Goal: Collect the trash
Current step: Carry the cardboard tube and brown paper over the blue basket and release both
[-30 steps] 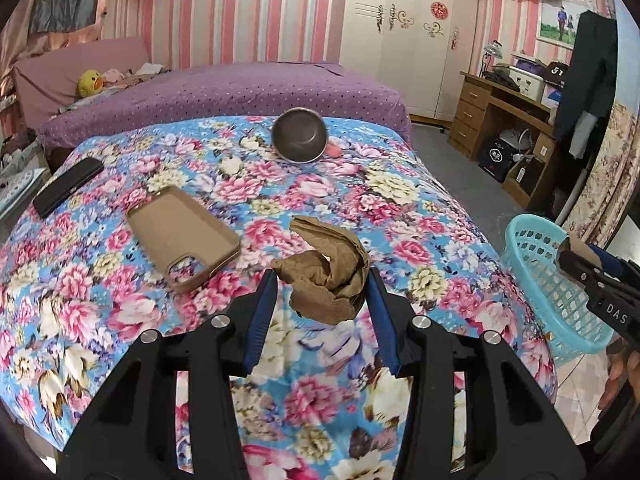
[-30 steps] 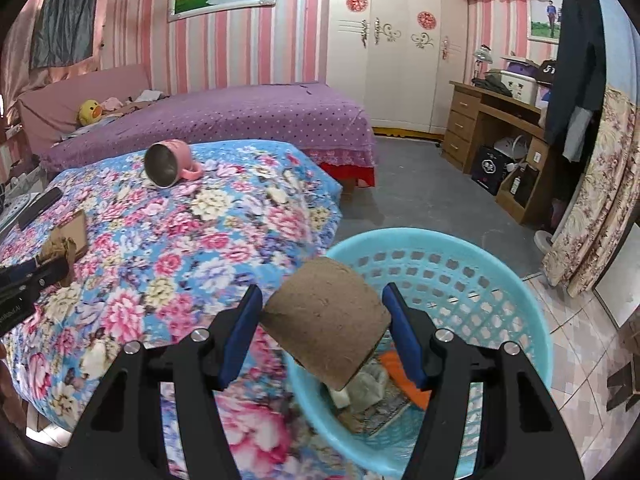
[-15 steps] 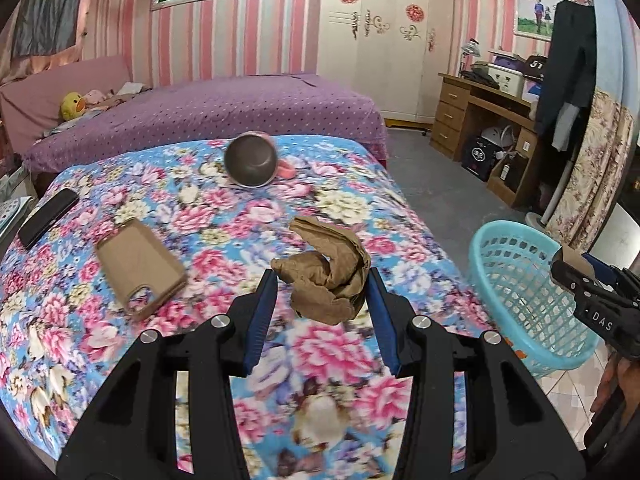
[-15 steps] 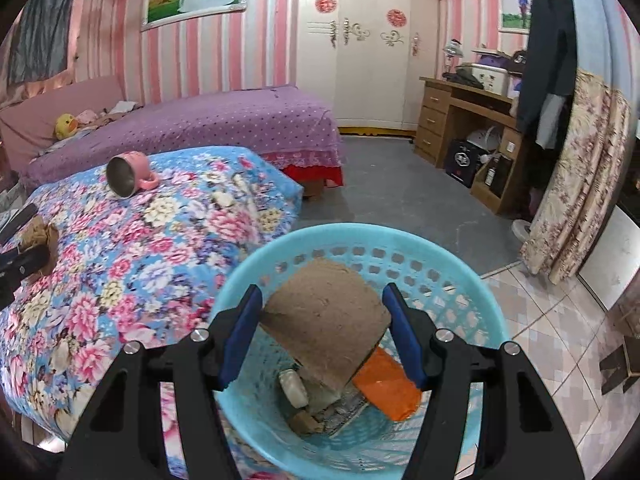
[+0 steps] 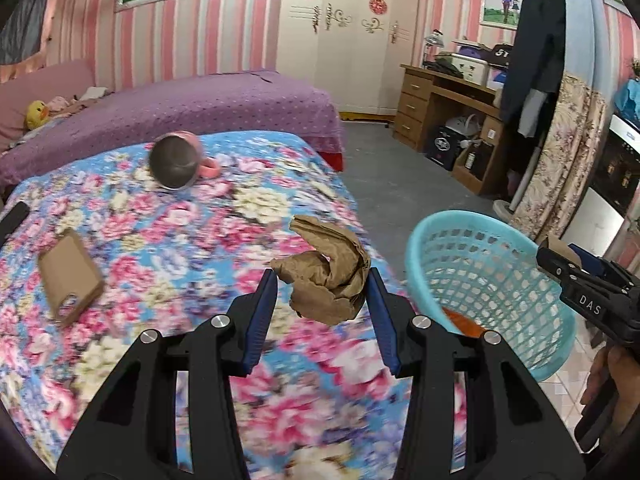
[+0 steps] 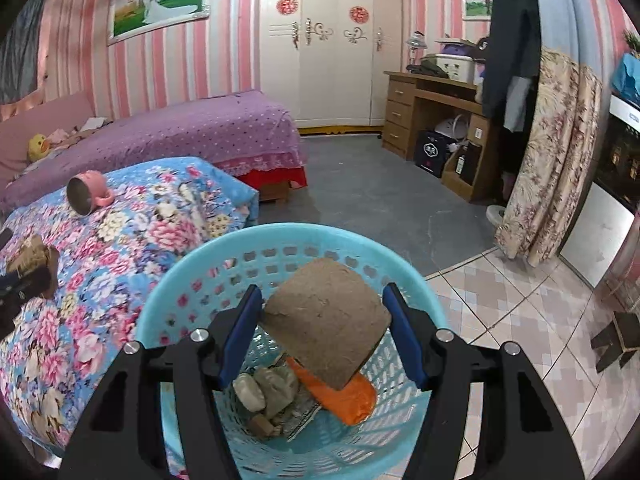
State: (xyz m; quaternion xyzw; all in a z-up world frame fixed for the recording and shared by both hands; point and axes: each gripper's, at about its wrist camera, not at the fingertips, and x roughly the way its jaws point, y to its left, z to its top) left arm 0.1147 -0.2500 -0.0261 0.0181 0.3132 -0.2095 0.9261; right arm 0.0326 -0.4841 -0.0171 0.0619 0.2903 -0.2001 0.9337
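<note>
My left gripper [image 5: 322,280] is shut on a crumpled brown paper wad [image 5: 326,280], held in the air above the right edge of the floral bed [image 5: 168,248]. The turquoise basket [image 5: 486,280] stands on the floor to its right. My right gripper [image 6: 326,300] is shut on a flat brown cardboard piece [image 6: 328,324], held directly over the basket [image 6: 192,280]. Inside the basket lie an orange wrapper [image 6: 348,398] and several crumpled scraps [image 6: 268,392]. The right gripper [image 5: 576,268] also shows at the right of the left wrist view, over the basket's far rim.
On the bed lie a pink mug [image 5: 178,162] on its side, a brown phone case [image 5: 68,276] and a dark phone [image 5: 14,220]. A purple bed [image 6: 192,128], a white wardrobe [image 6: 332,44] and a wooden desk [image 6: 432,116] stand beyond. A floral curtain [image 6: 548,160] hangs at right.
Both grippers have swung to the right. The left, with the paper wad, now hangs near the bed's right edge beside the basket. The right, with the cardboard, now hangs over the basket's middle.
</note>
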